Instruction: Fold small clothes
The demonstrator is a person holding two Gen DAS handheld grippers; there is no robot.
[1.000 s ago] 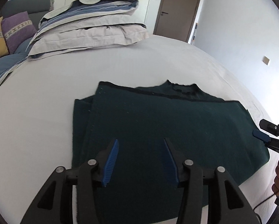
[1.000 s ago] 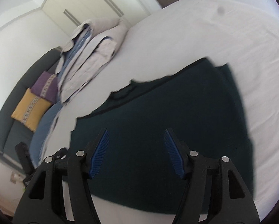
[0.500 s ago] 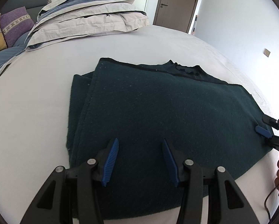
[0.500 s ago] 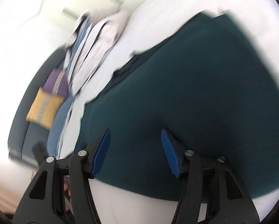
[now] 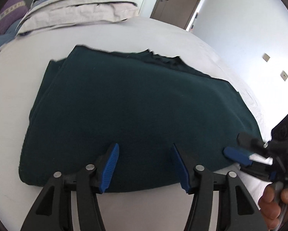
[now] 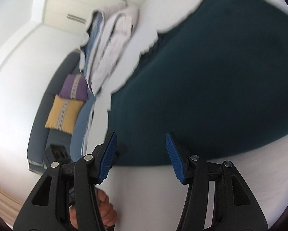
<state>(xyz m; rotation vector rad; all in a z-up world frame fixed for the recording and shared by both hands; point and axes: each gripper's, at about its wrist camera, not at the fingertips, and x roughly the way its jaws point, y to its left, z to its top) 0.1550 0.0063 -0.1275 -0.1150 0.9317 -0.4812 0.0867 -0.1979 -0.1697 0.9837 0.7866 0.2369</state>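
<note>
A: Where is the dark green garment [image 5: 136,111]?

B: It lies flat on the white bed [image 5: 7,127]. It is partly folded, with one side tucked under along its left edge in the left wrist view. Its collar is at the far edge

A: What is the left gripper [image 5: 145,165] doing?

B: It hangs over the near edge of the garment. Its blue fingers [image 5: 110,167] are apart and they have just been opening a bit more. The cloth shows in the gap, but the pads do not press on it

A: And the right gripper [image 6: 140,154]?

B: It is at the near right corner of the garment. Its fingers are apart too, with nothing squeezed between them. In the left wrist view one blue finger tip sits right over the cloth edge, but the pictures do not show if it touches

A: Is a person there?

B: Yes. A hand [image 5: 277,204] holds the right gripper, and another hand [image 6: 103,211] shows low in the right wrist view

A: What else is on the bed?

B: A pile of folded bedding [image 5: 80,7] sits at the far end. A sofa with a purple cushion [image 6: 74,86] and a yellow cushion [image 6: 64,113] stands beside the bed, and a brown door [image 5: 178,0] is at the back
</note>
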